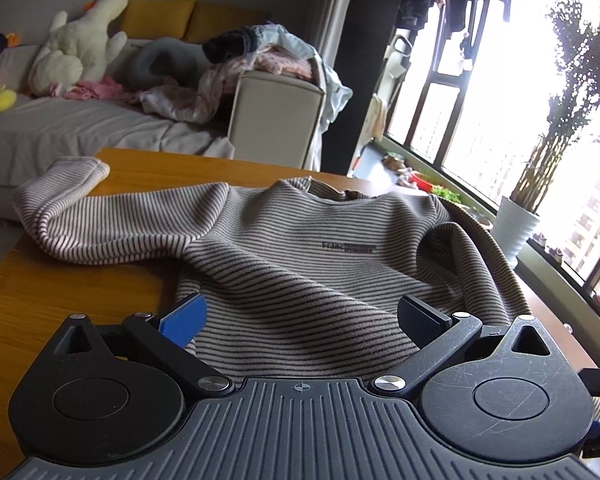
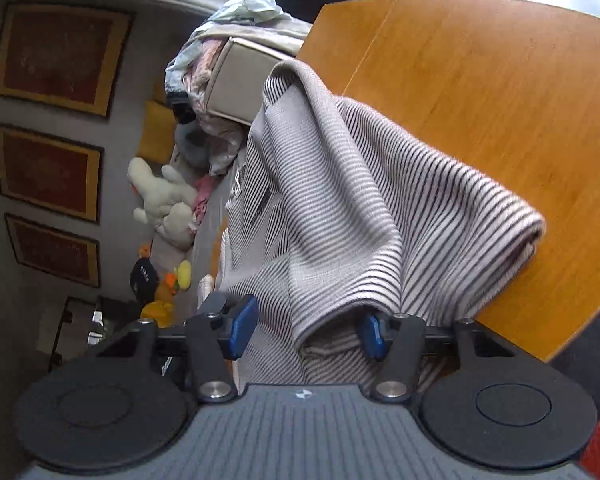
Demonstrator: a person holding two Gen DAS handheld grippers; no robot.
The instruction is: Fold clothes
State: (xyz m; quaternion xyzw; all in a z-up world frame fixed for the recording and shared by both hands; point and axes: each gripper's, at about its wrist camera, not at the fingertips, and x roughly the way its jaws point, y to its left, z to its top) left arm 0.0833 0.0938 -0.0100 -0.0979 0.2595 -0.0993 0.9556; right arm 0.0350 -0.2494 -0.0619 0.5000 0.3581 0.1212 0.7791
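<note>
Close ahead, a striped sweater (image 1: 300,264) lies front-up on the table (image 1: 60,304), collar away. Left gripper (image 1: 300,316) hovers spread over its hem. Right gripper (image 2: 306,326), spread, straddles a raised sleeve fold (image 2: 380,216).

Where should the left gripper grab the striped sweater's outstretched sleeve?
Probably at the cuff: it is the sleeve's free end, lying flat on the wooden table at the far left, clear of the striped sweater body. Come in low from the left table edge, so the open left gripper fingers can straddle that edge.
</note>
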